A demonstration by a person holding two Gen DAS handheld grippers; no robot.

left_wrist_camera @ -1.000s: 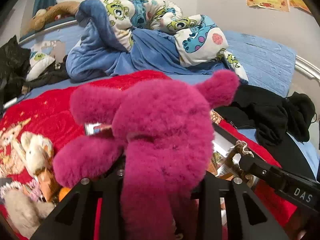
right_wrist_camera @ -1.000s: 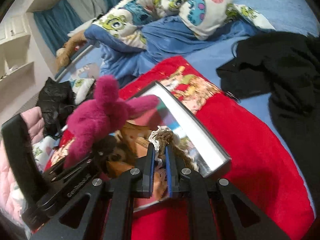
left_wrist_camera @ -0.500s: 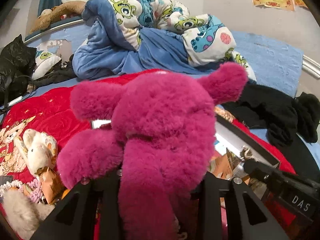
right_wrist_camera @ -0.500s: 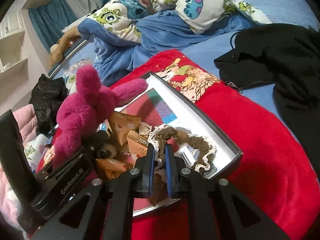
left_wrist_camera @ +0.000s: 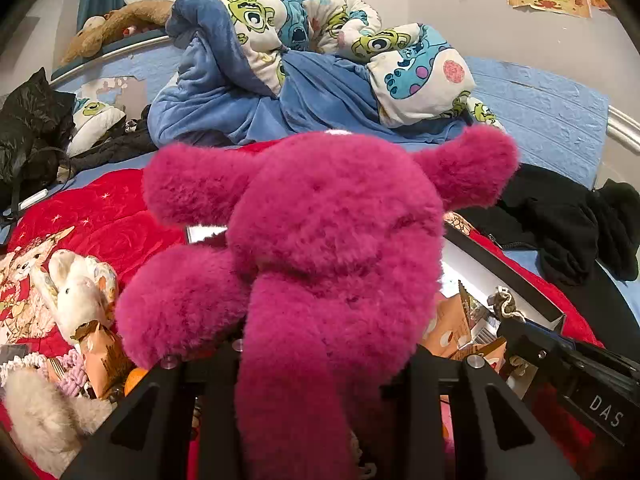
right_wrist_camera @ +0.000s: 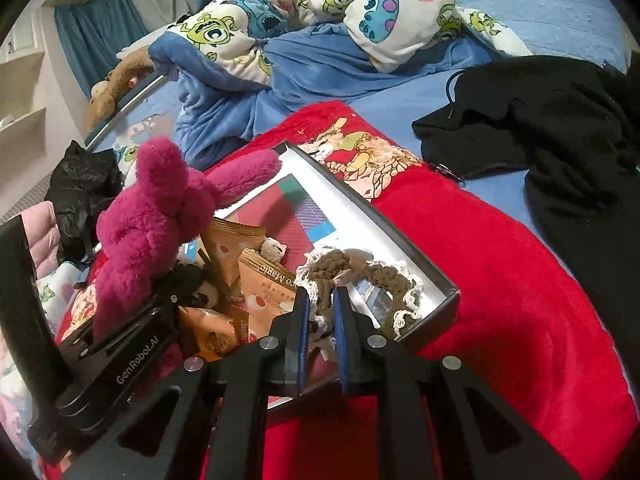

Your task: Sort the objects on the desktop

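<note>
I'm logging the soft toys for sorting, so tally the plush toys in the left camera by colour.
Magenta fluffy plush toy: 1
White plush rabbit: 1
Brown plush toy by the bed rail: 1
Beige fluffy piece, possibly a toy: 1
Total: 4, counting the beige one.

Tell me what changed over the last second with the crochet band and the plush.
The brown crochet band went from bunched at the right gripper to trailing into the box, still between the pads. The left gripper stays clamped on the pink plush.
</note>
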